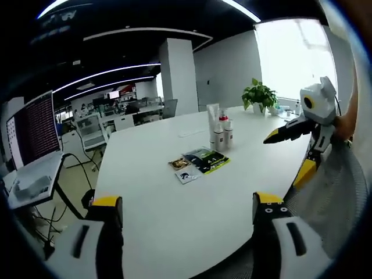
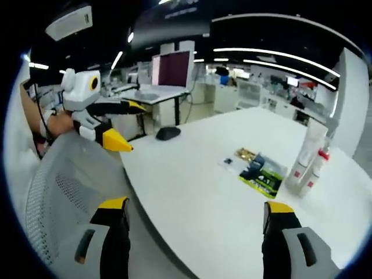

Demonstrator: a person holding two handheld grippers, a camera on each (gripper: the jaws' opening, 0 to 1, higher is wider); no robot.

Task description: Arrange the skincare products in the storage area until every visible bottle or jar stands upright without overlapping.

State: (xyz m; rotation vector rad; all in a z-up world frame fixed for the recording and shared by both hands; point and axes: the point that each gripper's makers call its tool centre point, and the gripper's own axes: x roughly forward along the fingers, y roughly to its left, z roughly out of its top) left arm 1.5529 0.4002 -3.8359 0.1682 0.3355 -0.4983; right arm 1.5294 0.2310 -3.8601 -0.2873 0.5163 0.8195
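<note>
White skincare bottles, some with red caps, stand upright in a tight cluster on the white table, at about one o'clock in my left gripper view and three o'clock in my right gripper view. Just beside them, toward me, lie flat sachets and a dark green packet. A potted green plant sits further along the table at one o'clock. My left gripper hovers over the near table edge, jaws spread wide, holding nothing. My right gripper hangs likewise, wide apart and empty. A grey mesh chair back sits at eight o'clock in the right gripper view, and a black mouse lies on the table at eleven.
</note>
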